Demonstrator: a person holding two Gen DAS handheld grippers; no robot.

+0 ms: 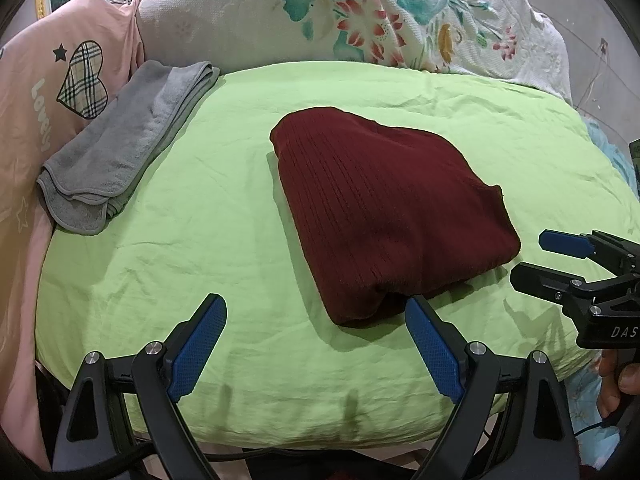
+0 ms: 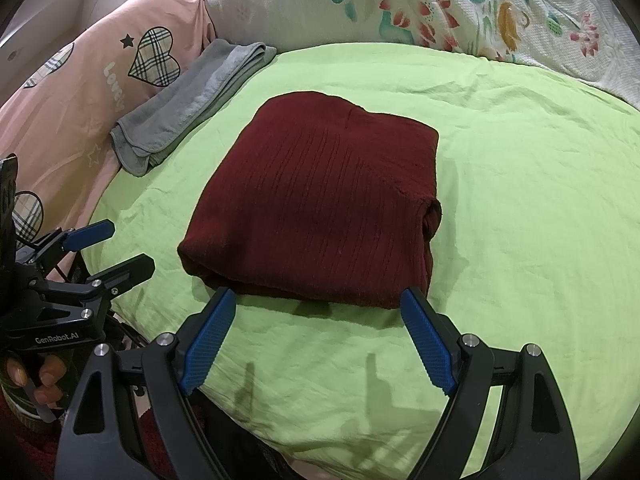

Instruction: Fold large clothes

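A dark red ribbed knit garment [image 1: 384,208] [image 2: 320,208] lies folded into a thick rectangle on the green sheet [image 1: 224,208] [image 2: 520,184]. My left gripper [image 1: 316,304] is open above the sheet, just short of the garment's near left corner, with nothing between its blue pads. My right gripper [image 2: 318,298] is open too, its fingertips level with the garment's near edge and holding nothing. From each wrist view, the other gripper is seen at the side: the right gripper [image 1: 532,258] and the left gripper [image 2: 124,246], both with jaws apart.
A folded grey towel [image 1: 120,148] [image 2: 188,104] lies at the sheet's far left. A pink quilt with plaid hearts [image 1: 60,88] [image 2: 100,92] borders the left side. A white floral pillow [image 1: 360,12] [image 2: 440,4] lies along the back. A person's hand [image 2: 36,380] grips the left handle.
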